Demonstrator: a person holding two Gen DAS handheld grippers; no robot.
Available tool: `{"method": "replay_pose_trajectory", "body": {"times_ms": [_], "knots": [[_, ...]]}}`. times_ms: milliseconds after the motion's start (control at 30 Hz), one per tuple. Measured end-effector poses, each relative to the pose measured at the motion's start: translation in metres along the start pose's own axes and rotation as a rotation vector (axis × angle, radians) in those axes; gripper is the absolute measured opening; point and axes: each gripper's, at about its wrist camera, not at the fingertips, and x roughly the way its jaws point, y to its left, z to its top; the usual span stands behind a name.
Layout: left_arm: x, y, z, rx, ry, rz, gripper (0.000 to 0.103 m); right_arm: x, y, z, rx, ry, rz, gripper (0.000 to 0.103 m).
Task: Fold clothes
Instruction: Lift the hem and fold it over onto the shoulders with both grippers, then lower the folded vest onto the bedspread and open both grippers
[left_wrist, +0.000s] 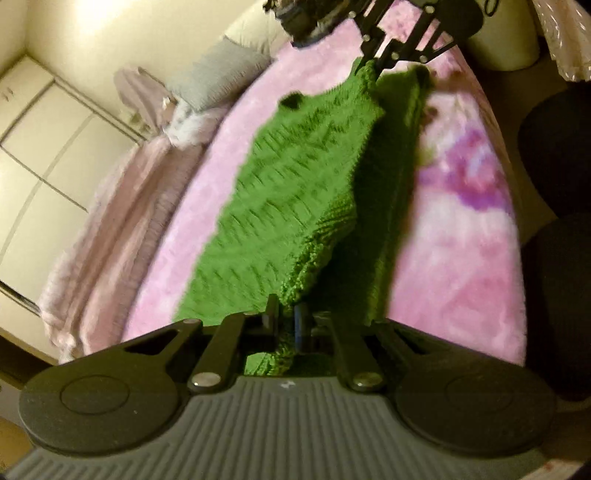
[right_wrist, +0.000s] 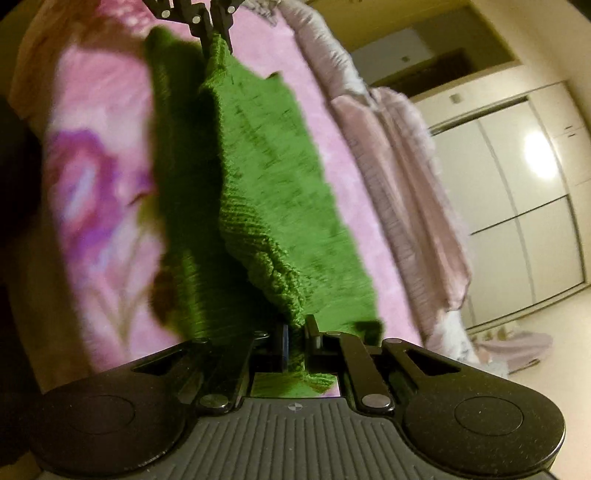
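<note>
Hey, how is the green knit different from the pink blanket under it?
The green knit is plain green with a chunky ribbed weave; the pink blanket looks fuzzy and carries a purple flower print. The green knit is partly lifted, one edge pinched by the left gripper and right gripper, while the pink blanket lies spread flat. Both are soft fabrics.

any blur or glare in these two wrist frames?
Left wrist: green sweater and pink blanket motion-smeared, fisheye bending the wardrobe. Right wrist: same smear, lamp glare on wardrobe door, dark shadow beside the lifted sweater edge.
</note>
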Motion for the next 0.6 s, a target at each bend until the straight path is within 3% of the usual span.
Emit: {"method": "replay_pose_trajectory", "body": {"times_ms": [233, 400, 600], "knots": [[-0.004, -0.006, -0.004, 0.008, 0.017, 0.013, 0.005, -0.006, -0.004, 0.002, 0.030, -0.006, -0.017, 0.003], [0.011, -0.018, -0.013, -0.003, 0.047, -0.011, 0.005, -0.002, 0.022, -0.002, 0.024, 0.021, 0.035, 0.003], [0.004, -0.012, -0.017, -0.019, 0.060, -0.026, 0.008, -0.002, 0.022, -0.004, 0.052, 0.017, 0.032, 0.004]]}}
